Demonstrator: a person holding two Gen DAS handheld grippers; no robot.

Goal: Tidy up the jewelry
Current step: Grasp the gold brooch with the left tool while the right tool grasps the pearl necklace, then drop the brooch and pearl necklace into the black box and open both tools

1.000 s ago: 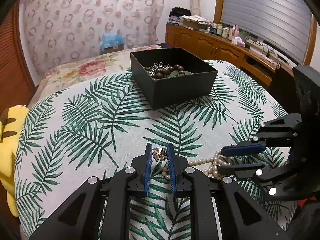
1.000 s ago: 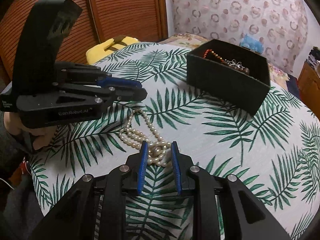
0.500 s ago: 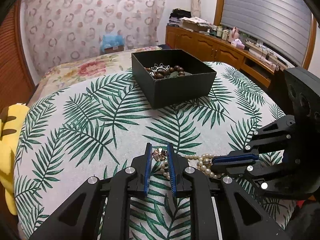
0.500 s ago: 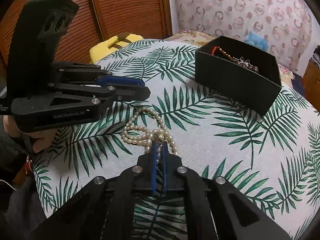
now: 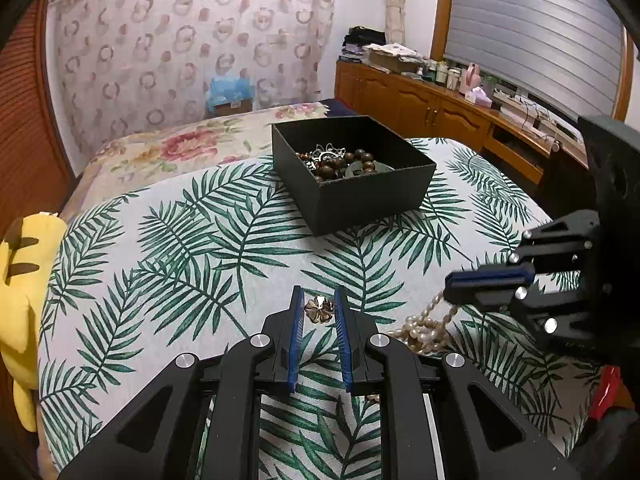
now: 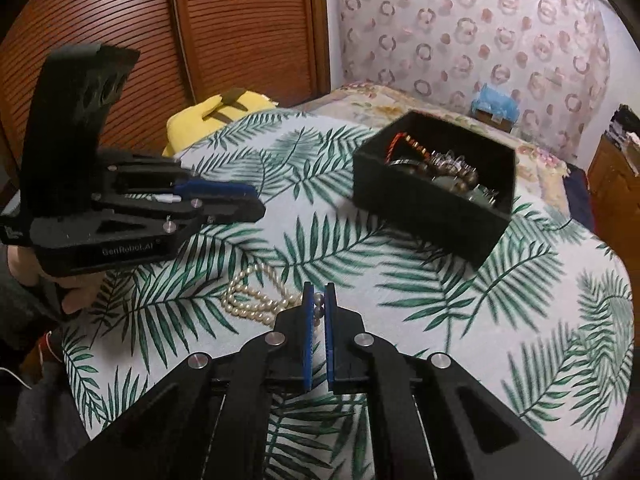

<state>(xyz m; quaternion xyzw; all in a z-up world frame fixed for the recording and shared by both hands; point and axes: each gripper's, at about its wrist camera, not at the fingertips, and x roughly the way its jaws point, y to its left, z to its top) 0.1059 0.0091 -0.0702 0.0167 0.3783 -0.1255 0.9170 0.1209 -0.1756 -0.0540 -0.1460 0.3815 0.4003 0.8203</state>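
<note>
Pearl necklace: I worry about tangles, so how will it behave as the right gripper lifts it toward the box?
Probably floppy: the pearl necklace lies in loose loops, so most should dangle below the right gripper. The round beads may slip. Trailing loops could catch the black box rim.

Glossy pearl necklace (image 6: 256, 304), matt black box (image 5: 372, 196), printed cloth (image 5: 180, 248)

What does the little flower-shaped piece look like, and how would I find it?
Start at the black box of beads on the palm-leaf cloth. Come toward the near edge: the left gripper pinches the flower charm. It is a bronze metal blossom, unlike the creamy pearl necklace beside it.
</note>
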